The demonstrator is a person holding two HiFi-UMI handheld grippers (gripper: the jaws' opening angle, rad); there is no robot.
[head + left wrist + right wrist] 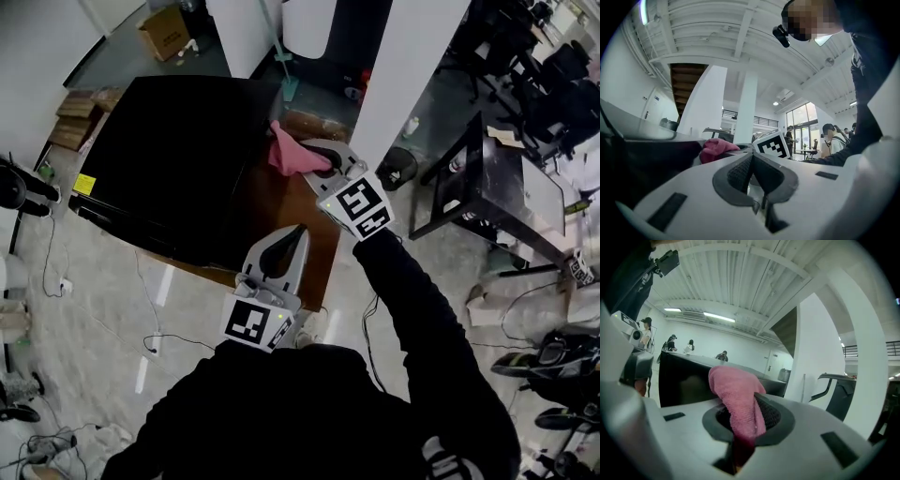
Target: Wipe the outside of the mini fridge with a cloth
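- Checking the rt gripper point(750, 414) first; what's it got?
- Jaws clamped on the pink cloth point(736, 390); a fold stands up out of the pads, the rest is bunched down between them. The left gripper point(752, 165) is pinched together on nothing, pads meeting.
- Where's the mini fridge point(169, 159) vs the cloth?
- Ahead and to the left of the rt jaws; in the right gripper view its black wall fills the left, and its top edge runs fwd and rightward behind the cloth. In the head view the cloth sits right at that edge; contact can't be told.
- Which hand's nearer?
- Both close; the left gripper points at the fridge's near corner, just beside it, but it's empty. The rt one carries the cloth, so I'd guess the wipe comes from there: ease fwd-left to lay the cloth on the wall, then drag along the edge's long axis, toward the left gripper.
- Containers?
- Fridge itself: door not in view, inside unknown. Cardboard box point(167, 31) sits well beyond both jaws, past the fridge; contents unreadable. Dark bin point(401, 167) is just off the rt gripper's right side, by the white column point(403, 75); too dark to tell what's in it.
- Progress?
- Cloth is bunched, not spread; prob. little wiped yet.
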